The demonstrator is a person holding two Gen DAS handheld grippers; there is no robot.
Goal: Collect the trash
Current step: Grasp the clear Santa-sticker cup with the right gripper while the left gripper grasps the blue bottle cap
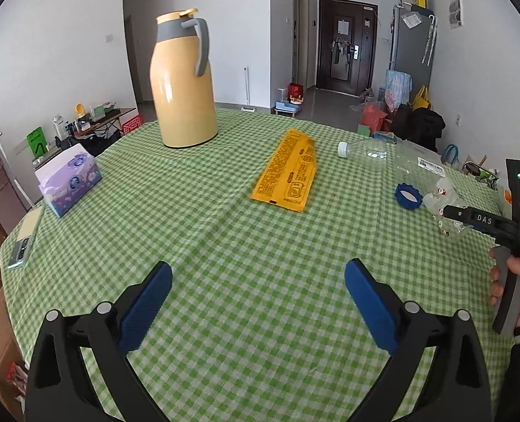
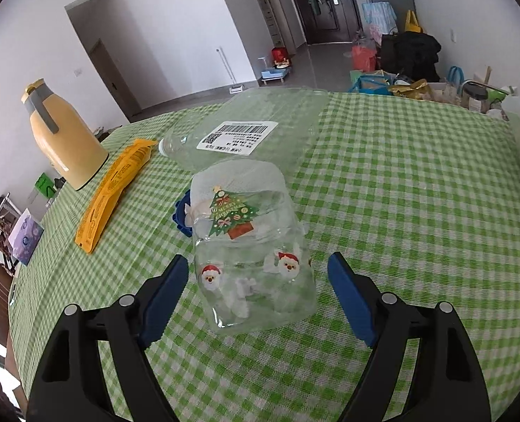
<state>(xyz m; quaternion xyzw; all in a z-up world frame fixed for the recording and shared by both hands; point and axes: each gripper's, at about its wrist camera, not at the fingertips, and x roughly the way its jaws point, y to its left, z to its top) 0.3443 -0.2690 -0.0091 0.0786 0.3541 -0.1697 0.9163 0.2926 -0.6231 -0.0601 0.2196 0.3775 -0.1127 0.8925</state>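
Jar (image 2: 256, 246) of clear plastic with Santa and Christmas-tree stickers lies on its side on the green-checked tabletop (image 2: 400, 193), long axis running near to far, between the spread fingers of your right gripper (image 2: 260, 281). Your left gripper (image 1: 258, 281) is also apart, holding nothing. Only its view shows the right gripper's handle in your hand (image 1: 516, 292).

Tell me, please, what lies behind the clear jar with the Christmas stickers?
Behind the clear jar lies a clear plastic container with a barcode label, and beside that a clear bottle. A blue ring peeks out at the jar's left; the jar covers the rest.
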